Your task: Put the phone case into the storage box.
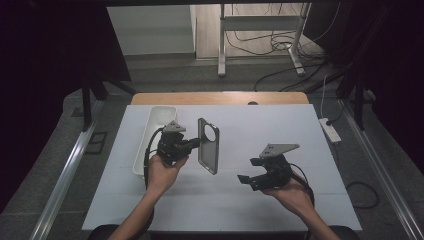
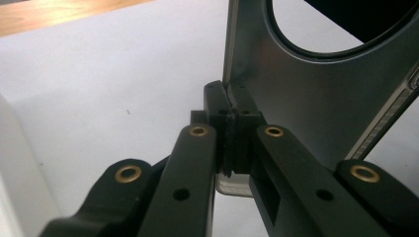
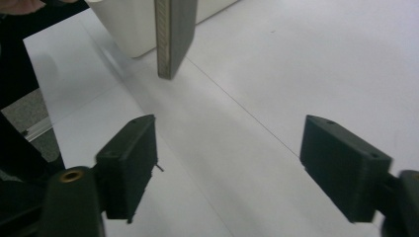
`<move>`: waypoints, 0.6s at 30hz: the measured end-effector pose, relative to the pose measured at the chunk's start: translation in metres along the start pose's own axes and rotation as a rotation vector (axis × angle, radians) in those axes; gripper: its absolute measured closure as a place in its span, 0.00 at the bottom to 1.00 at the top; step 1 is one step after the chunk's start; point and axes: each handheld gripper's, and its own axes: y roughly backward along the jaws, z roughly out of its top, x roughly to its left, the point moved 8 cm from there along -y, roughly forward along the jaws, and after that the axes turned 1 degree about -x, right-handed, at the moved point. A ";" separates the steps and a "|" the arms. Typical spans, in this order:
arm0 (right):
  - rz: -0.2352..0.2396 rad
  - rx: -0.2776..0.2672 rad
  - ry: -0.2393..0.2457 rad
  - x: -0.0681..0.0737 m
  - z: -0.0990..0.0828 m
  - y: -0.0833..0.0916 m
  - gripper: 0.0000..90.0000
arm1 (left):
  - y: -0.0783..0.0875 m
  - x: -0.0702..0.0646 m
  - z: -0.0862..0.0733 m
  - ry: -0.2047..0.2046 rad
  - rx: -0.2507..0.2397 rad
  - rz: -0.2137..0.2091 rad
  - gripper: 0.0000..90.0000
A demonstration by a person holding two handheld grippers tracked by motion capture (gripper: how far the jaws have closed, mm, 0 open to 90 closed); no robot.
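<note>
Your left gripper [image 1: 192,143] is clamping its fingers on the phone case [image 1: 208,145] beside the white tray [image 1: 150,131]; your right gripper [image 1: 250,170] is holding its fingers apart, empty.

The left gripper [image 1: 192,143] is held clamped on the edge of the phone case [image 1: 208,145], which is lifted upright. The right gripper [image 1: 251,170] is kept well right of the phone case, jaws spread wide, nothing between them.

Black hand-held gripper [image 1: 196,143], brass screws, grey plate
</note>
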 end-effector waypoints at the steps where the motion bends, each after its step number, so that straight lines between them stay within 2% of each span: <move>1: -0.009 0.001 -0.003 -0.002 -0.001 0.002 0.22 | 0.001 0.002 0.001 0.001 0.000 0.001 0.99; 9: -0.039 0.021 0.001 -0.010 -0.010 0.010 0.17 | 0.006 0.011 0.006 0.011 -0.006 0.012 0.99; 18: -0.064 0.018 -0.022 -0.019 -0.021 0.026 0.15 | 0.012 0.022 0.013 0.015 -0.001 0.028 0.99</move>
